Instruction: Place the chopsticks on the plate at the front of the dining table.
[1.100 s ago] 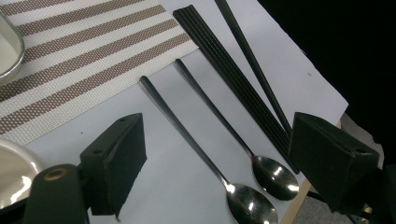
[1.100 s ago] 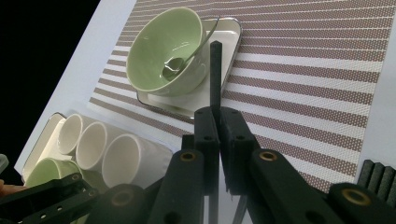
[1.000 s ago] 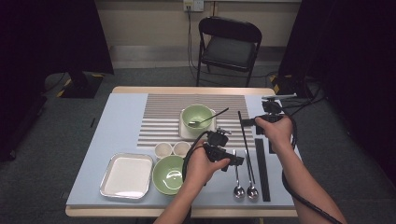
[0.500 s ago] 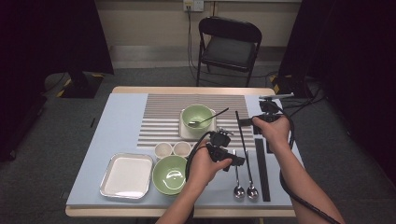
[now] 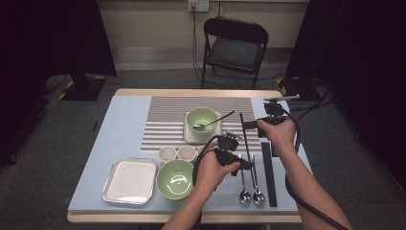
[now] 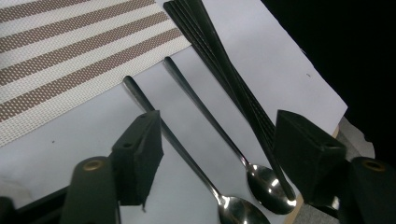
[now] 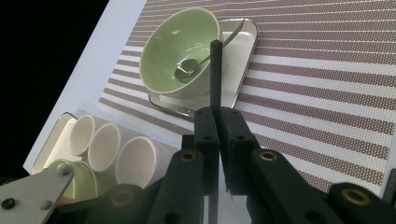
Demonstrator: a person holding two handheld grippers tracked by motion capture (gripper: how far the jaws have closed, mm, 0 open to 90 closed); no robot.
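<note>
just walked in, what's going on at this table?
A person is laying out cutlery with a hand-held gripper in each hand. The right gripper is shut on a thin black chopstick, held above the striped placemat near the green bowl with a spoon in it. The left gripper hovers over two steel spoons lying beside more black chopsticks on the pale blue table cover; its jaws have just been closing, with a spoon handle between them but not gripped.
</note>
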